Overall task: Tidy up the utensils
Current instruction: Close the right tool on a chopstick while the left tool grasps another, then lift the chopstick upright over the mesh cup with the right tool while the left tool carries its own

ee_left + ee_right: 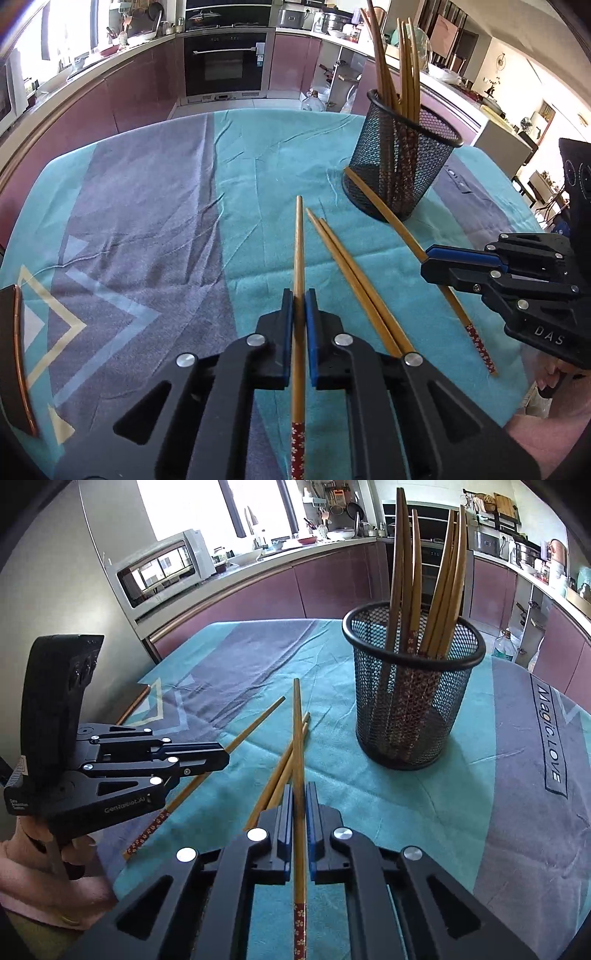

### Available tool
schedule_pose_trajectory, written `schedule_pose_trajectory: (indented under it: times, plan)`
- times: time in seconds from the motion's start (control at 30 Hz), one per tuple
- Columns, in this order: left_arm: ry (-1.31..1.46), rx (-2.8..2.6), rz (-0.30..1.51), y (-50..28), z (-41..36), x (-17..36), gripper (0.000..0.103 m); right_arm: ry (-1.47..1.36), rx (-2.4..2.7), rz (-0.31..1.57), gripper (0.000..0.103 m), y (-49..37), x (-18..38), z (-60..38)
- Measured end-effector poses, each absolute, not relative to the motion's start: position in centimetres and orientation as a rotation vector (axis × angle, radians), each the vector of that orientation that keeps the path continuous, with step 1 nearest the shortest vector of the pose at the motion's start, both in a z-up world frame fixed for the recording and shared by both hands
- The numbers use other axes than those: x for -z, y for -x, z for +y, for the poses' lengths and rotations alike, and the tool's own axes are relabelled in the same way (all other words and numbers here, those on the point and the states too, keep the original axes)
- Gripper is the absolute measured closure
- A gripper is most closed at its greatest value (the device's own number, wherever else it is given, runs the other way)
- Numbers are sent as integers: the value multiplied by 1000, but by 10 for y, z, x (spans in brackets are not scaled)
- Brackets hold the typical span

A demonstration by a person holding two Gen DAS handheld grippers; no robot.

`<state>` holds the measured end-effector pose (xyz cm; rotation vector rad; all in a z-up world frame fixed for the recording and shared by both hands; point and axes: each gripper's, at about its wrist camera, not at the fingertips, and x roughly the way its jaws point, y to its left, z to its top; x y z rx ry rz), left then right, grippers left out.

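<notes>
Left gripper (299, 306): fingers pinching one chopstick (298, 258) mid-shaft, patterned red end toward the camera. Right gripper (299, 801): fingers likewise clamped on a second chopstick (297, 738), tip pointing toward the mesh holder (412, 709). Two more chopsticks (354, 280) lie side by side on the teal cloth (147, 206) over the bench, between the grippers. Holder stands upright beyond them, with a bunch of chopsticks (424, 576) in it, red ends down.
</notes>
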<state>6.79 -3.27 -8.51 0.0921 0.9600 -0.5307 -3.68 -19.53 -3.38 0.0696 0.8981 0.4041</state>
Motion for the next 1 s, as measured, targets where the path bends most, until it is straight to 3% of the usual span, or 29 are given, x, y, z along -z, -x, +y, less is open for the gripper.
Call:
schedule_pose_trajectory:
  times: [0.63,1.0]
  plan:
    - [117,787,697,-44,7,-34,96,-214,-466,609,98,63,-50,-240]
    - [129,809,556,-71,-19,-96,96,-164,-393,472,98,56,-105,-262]
